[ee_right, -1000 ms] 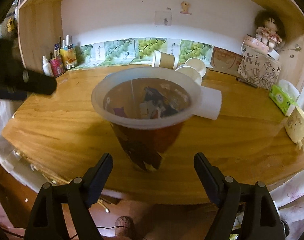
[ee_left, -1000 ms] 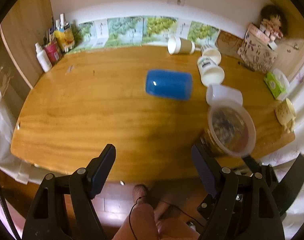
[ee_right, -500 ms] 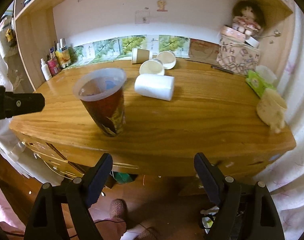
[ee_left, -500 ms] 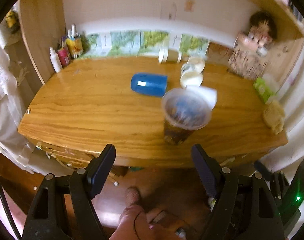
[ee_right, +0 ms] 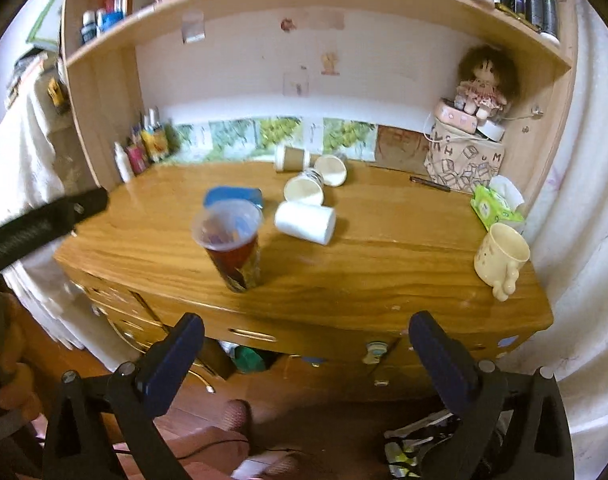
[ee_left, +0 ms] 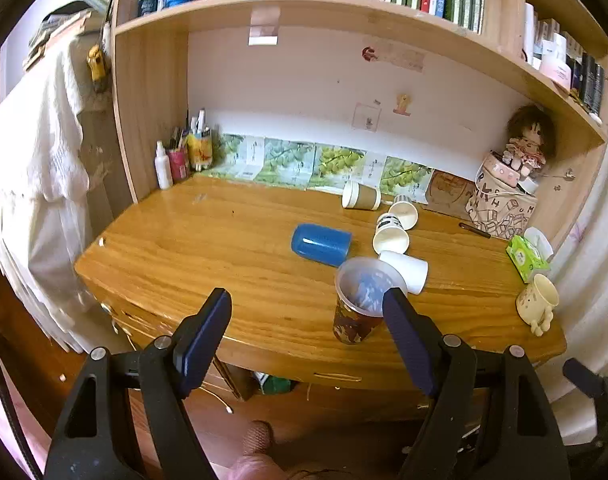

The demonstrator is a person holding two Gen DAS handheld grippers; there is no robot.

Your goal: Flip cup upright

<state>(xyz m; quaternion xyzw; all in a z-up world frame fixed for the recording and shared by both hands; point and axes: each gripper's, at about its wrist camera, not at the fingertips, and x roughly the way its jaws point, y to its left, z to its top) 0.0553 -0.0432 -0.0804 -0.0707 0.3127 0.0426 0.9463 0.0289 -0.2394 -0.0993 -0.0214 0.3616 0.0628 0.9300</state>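
Off to the far left of the left claw (ee_left: 305, 330) a cluster of small plastic bottles (ee_left: 180, 158) stands in the corner of the wooden counter (ee_left: 184, 252), and both claws hang back below the counter's front edge, jaws spread wide and holding nothing. Ahead of the left claw and a little to its right, a blue plastic cup (ee_left: 321, 244) lies on its side, well apart from the fingers. Nearer, almost in line with that claw's right finger, the translucent printed plastic cup (ee_left: 363, 300) stands upright on its base close to the front edge, so the flip looks done for that one. From the right claw (ee_right: 305, 360), the same upright cup (ee_right: 232, 246) sits ahead and to the left, with a white paper cup (ee_right: 305, 222) lying on its side just beyond it and more tipped paper cups (ee_right: 304, 188) behind. Farther right, a cream ceramic mug (ee_right: 501, 256) perches near the counter's corner. The risk I see is the upright cup's tall, narrow footing so near the edge: a careless sweep toward the blue cup could clip its rim and knock it over, or off onto the floor.
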